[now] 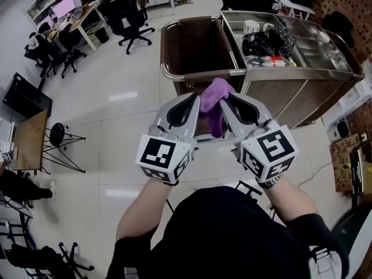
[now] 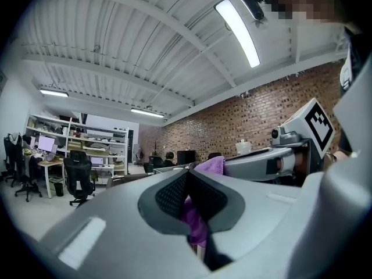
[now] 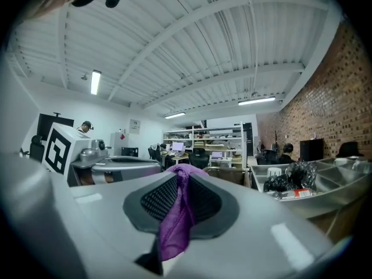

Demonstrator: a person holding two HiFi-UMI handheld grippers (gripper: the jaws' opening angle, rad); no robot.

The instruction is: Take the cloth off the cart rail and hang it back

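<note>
A purple cloth [image 1: 214, 104] hangs bunched between my two grippers, held up in front of the cart rail [image 1: 200, 73]. My left gripper [image 1: 195, 99] is shut on the cloth's left part, with purple fabric [image 2: 195, 218] showing between its dark pads. At the right, my right gripper [image 1: 225, 99] is shut on the cloth, and a strip of the cloth [image 3: 177, 217] trails down from its jaws. Both grippers point away from me toward the cart, tips close together. The cloth is off the rail.
The metal service cart [image 1: 302, 71] stands ahead with a dark brown bin [image 1: 195, 45] at its left end and black bags and a white cup in its top trays. Office chairs [image 1: 129, 16] and desks stand at far left. A small black stool [image 1: 57, 134] is left of me.
</note>
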